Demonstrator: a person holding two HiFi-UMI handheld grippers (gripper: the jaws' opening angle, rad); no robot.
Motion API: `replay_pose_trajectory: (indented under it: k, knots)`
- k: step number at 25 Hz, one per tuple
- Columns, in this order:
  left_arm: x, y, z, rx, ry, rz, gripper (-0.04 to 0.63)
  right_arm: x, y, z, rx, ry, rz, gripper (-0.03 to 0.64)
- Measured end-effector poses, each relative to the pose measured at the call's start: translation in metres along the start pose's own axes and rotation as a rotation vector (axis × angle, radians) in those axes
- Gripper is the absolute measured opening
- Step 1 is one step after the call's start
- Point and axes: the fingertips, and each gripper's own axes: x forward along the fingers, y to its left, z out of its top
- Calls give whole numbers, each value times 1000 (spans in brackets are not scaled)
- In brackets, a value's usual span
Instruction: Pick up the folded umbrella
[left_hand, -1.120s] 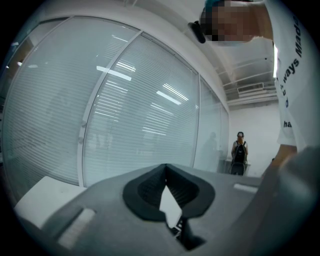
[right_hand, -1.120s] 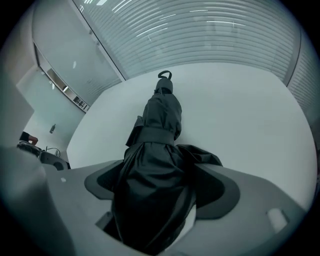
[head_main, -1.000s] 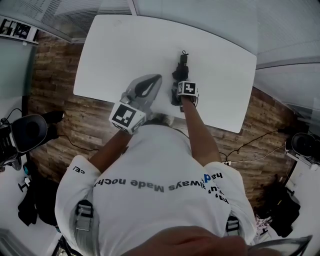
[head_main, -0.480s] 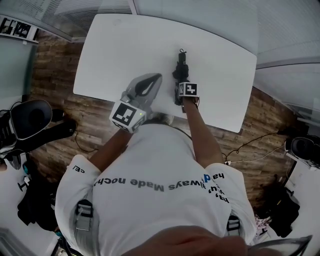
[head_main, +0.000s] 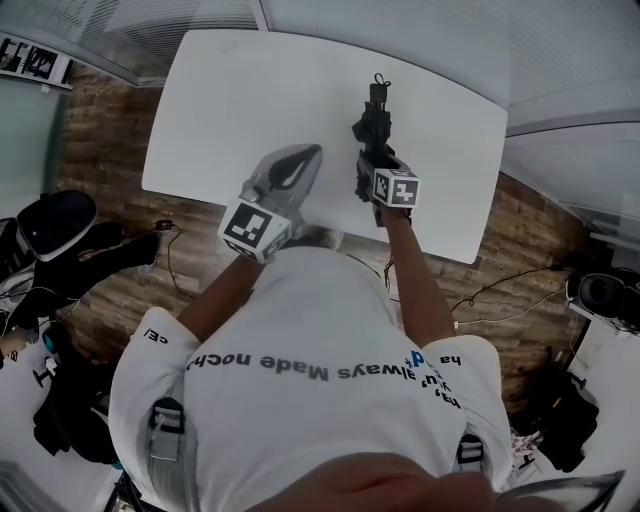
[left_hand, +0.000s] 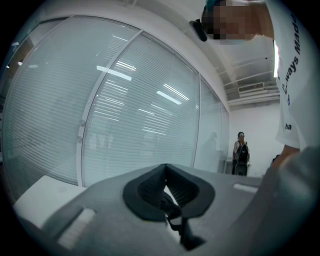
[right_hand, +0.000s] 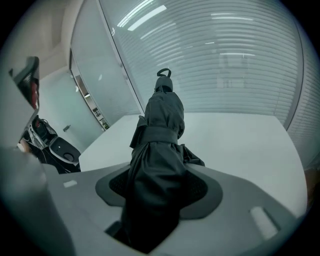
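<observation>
The folded black umbrella (head_main: 374, 122) hangs over the white table (head_main: 250, 90), its strap loop pointing away from me. My right gripper (head_main: 368, 168) grips its near end. In the right gripper view the umbrella (right_hand: 161, 135) fills the gap between the pads, which press on its cloth while the jaws are still closing a little; the right gripper (right_hand: 156, 196) tilts down towards the table (right_hand: 240, 145). My left gripper (head_main: 298, 162) hovers at the table's near edge, left of the umbrella, pointing level. Its jaws stand together with nothing between them in the left gripper view (left_hand: 167, 175).
A black office chair (head_main: 58, 222) and cables (head_main: 500, 290) lie on the wooden floor beside the table. Glass walls with blinds (left_hand: 130, 110) surround the room. A person (left_hand: 242, 150) stands far off in the left gripper view.
The right gripper's jaws closed on the umbrella, then lifted it off the table and carried it a little to the right. The left gripper stayed put. The chair on the floor shifted.
</observation>
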Motion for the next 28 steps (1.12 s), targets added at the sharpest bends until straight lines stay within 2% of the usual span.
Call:
replay_pose_trajectory:
  k: [6,10,18,21,25,28]
  knots:
    - [5,-2,7,8,-9,-7,2,-68,21,66,-140,-240,32,244]
    - [6,-4,12,11,-26,-15,2,-126,42,101,-195,-419,44,244]
    - [3,-2,28,28,-58,-10,2,-227,77,127,-319,-673,-2,245]
    - [-4,-7,34,31,-65,-3,2,-266,96,127,-373,-743,-10,245]
    - [-5,-33,38,40,-71,-6,2,-317,104,118,-404,-788,-13,247]
    - [0,-29,36,44,-71,-10,2,-316,105,121,-388,-799,-7,249]
